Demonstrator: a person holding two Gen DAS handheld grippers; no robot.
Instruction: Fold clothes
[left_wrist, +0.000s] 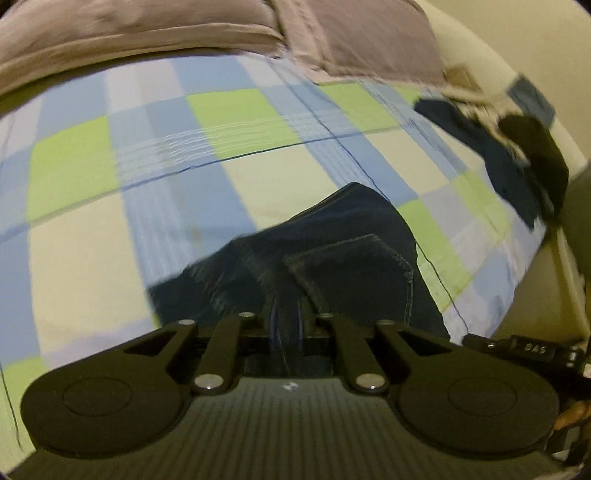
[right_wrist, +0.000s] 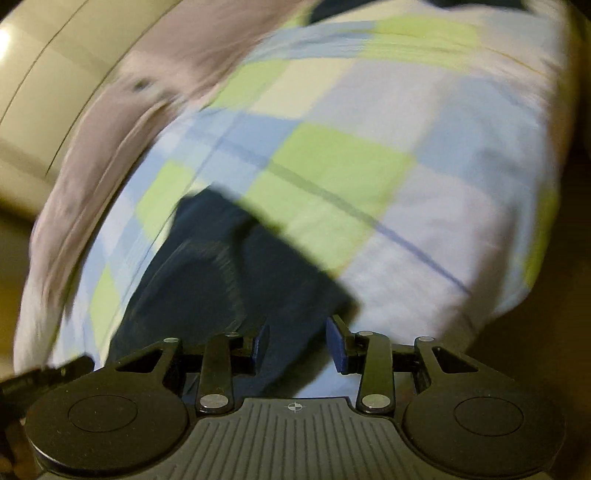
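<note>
Dark blue jeans (left_wrist: 332, 258) lie partly on a bed with a blue, green and white checked sheet (left_wrist: 184, 166). My left gripper (left_wrist: 288, 317) is shut on a bunch of the denim, close to a back pocket. In the left wrist view my right gripper (left_wrist: 517, 147) shows blurred at the upper right, with more dark cloth (left_wrist: 506, 177) hanging from it. In the right wrist view that gripper (right_wrist: 299, 343) holds its blue pads (right_wrist: 260, 347) half apart around a thick fold of the jeans (right_wrist: 221, 266), which trail down onto the checked sheet (right_wrist: 369, 166).
Mauve pillows or bedding (left_wrist: 147, 37) lie along the far side of the bed, and they (right_wrist: 122, 122) appear blurred in the right wrist view. A cream wall (left_wrist: 480, 44) stands behind. The bed's edge (left_wrist: 535, 258) drops off at the right.
</note>
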